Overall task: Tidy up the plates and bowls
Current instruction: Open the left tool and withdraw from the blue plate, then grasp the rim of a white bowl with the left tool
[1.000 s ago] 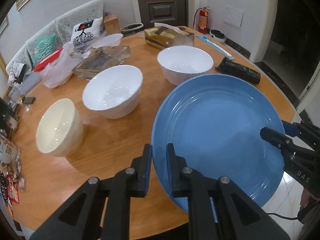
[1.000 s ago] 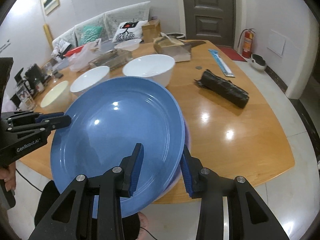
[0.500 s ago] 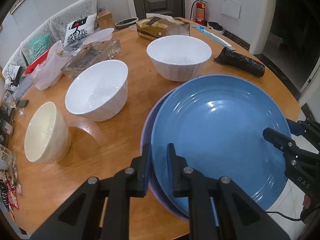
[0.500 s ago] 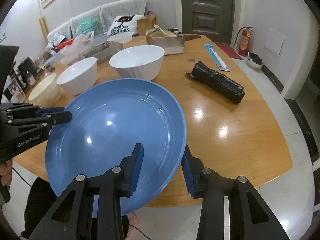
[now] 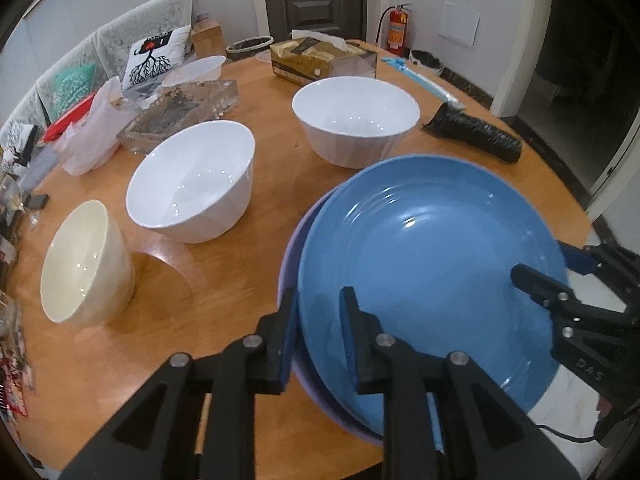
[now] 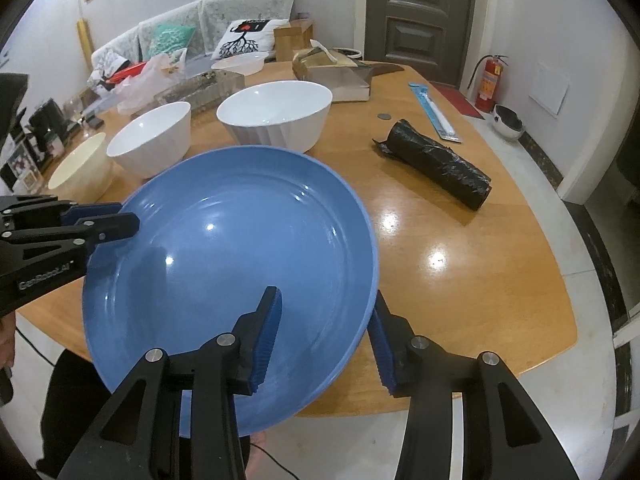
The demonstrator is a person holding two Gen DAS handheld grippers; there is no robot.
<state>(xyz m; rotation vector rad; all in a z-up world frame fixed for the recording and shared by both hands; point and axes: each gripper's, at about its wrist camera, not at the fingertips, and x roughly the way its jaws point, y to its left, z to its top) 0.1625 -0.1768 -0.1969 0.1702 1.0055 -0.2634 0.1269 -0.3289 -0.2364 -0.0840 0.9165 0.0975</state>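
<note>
A large blue plate [image 5: 432,272] [image 6: 232,264] lies on a purple plate [image 5: 287,276] at the near edge of the round wooden table [image 5: 224,320]. My left gripper [image 5: 318,312] [image 6: 128,218] straddles the blue plate's left rim, its jaws opening and a small gap showing at the pads. On the opposite rim my right gripper [image 6: 325,314] [image 5: 546,262] is opening too, one finger over the plate and one outside it. Behind stand a big white bowl [image 5: 356,128] [image 6: 276,116], a smaller white bowl [image 5: 192,184] [image 6: 150,140] and a cream bowl [image 5: 84,272] [image 6: 80,164].
A black wrapped roll [image 5: 476,132] [image 6: 436,164] lies right of the bowls. At the back are a tissue box [image 5: 320,60], a glass tray [image 5: 180,108], a white plastic bag [image 5: 92,140] and clutter. Both plates overhang the table's near edge.
The blue plate has come down onto the purple plate. Both grippers' jaws have widened around its rim, the right more than the left.
</note>
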